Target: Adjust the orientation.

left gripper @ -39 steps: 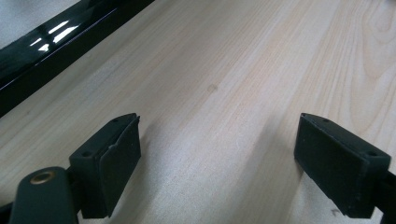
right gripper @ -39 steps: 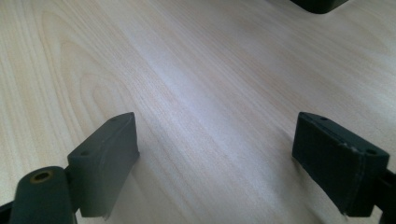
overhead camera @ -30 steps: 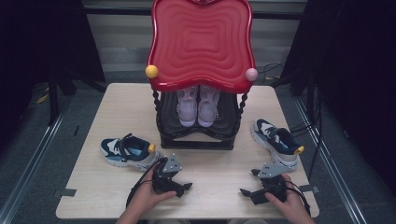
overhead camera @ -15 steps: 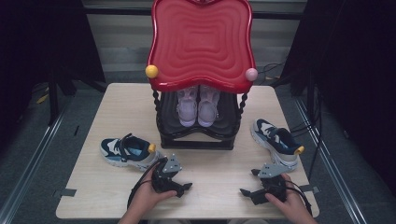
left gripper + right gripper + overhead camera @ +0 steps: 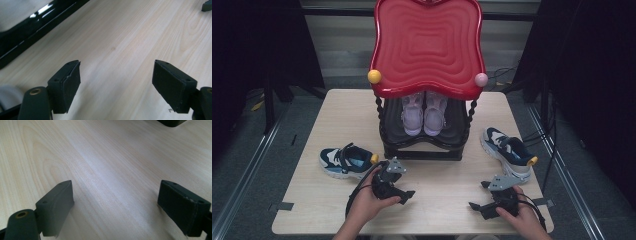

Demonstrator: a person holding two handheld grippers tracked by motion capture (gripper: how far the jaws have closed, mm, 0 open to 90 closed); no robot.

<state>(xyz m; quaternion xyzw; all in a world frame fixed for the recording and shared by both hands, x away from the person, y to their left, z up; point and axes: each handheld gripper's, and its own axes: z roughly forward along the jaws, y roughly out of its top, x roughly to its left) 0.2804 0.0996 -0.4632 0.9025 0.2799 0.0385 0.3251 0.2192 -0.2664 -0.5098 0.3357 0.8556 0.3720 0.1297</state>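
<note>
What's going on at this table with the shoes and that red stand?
A person holds a gripper in each hand over the table. The left gripper, jaws open and just closing a little with nothing between them, is nearest the left sneaker. The right gripper is open beside the right sneaker. A pink pair sits on the rack.

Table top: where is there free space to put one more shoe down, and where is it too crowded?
The widest bare patch of the table is the front middle, between the left gripper and the right gripper, in front of the black rack. The back corners beside the rack are bare too. It is crowded around the left sneaker and the right sneaker.
</note>
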